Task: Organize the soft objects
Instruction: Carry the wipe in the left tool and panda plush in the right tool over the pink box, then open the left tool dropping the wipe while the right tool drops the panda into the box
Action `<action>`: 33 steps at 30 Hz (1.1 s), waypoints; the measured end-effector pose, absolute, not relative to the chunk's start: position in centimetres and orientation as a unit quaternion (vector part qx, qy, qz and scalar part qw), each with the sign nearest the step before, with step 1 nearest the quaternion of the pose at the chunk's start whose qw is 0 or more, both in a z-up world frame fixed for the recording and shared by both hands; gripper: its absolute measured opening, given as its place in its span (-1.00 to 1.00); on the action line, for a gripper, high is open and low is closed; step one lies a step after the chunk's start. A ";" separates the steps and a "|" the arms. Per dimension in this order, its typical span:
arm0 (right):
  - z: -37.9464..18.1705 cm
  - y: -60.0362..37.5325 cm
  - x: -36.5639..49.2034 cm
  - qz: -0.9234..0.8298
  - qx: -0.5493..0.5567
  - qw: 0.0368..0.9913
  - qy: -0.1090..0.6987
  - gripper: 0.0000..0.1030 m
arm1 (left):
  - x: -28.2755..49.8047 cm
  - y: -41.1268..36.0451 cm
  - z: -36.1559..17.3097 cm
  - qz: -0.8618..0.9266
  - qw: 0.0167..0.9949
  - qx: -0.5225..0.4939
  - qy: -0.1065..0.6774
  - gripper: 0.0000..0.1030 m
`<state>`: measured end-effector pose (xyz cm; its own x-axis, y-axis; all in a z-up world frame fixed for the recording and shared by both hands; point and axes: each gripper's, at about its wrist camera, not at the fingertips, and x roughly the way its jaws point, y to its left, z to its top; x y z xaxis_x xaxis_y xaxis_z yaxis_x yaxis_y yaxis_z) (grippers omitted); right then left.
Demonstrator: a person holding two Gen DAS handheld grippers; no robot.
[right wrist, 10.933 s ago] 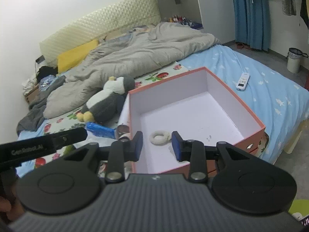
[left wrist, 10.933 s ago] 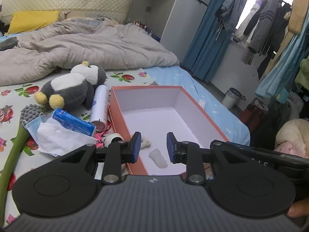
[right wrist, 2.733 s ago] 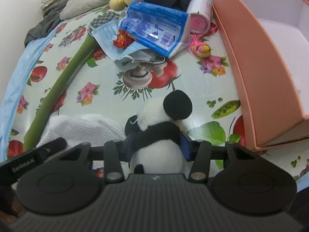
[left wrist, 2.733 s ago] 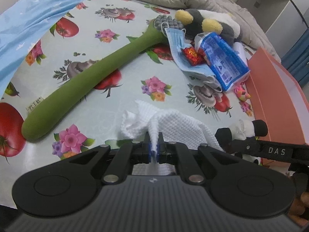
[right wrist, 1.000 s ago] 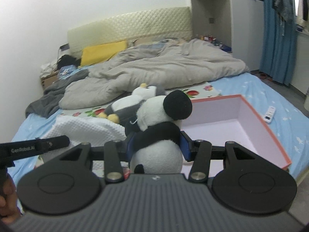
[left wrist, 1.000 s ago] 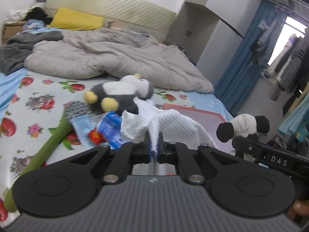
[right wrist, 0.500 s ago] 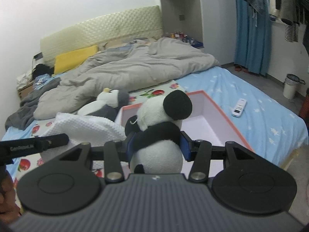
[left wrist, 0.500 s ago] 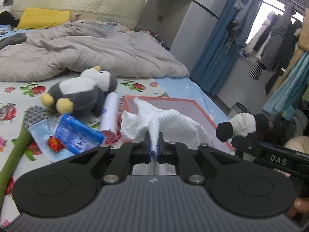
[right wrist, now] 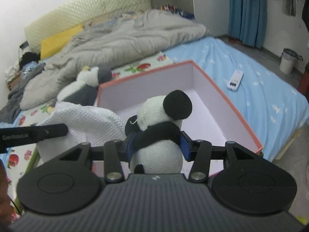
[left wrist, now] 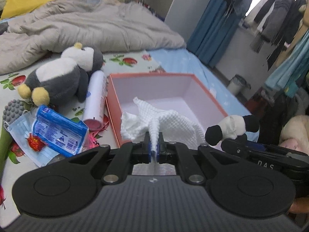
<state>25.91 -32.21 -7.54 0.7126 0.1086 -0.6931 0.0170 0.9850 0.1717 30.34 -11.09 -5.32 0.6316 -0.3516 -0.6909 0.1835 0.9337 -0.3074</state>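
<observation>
Behind white cloth (left wrist: 164, 123), box (left wrist: 208, 94) floor partly hidden

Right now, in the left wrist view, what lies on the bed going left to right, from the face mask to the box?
Face mask → blue packet → white cylindrical bottle → orange box.

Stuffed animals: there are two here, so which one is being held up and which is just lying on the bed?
The small panda is held, clamped in the right gripper. The bigger grey penguin lies untouched beside the orange box.
</observation>
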 end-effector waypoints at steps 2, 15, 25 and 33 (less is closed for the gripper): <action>-8.5 -32.6 27.1 0.021 0.085 0.915 0.393 -0.02 | 31.6 -11.6 -6.2 -0.148 0.891 -0.103 0.416 -0.88; -14.2 -35.7 33.0 -0.002 0.100 0.882 0.460 -0.02 | 39.1 -15.2 -13.1 -0.157 0.853 -0.096 0.489 -0.88; -15.9 -36.1 34.6 0.000 0.101 0.873 0.477 0.08 | 40.5 -15.9 -15.0 -0.150 0.847 -0.088 0.502 -0.51; -14.4 -36.2 33.8 0.000 0.106 0.879 0.465 0.11 | 39.2 -15.8 -13.2 -0.147 0.860 -0.087 0.482 -0.11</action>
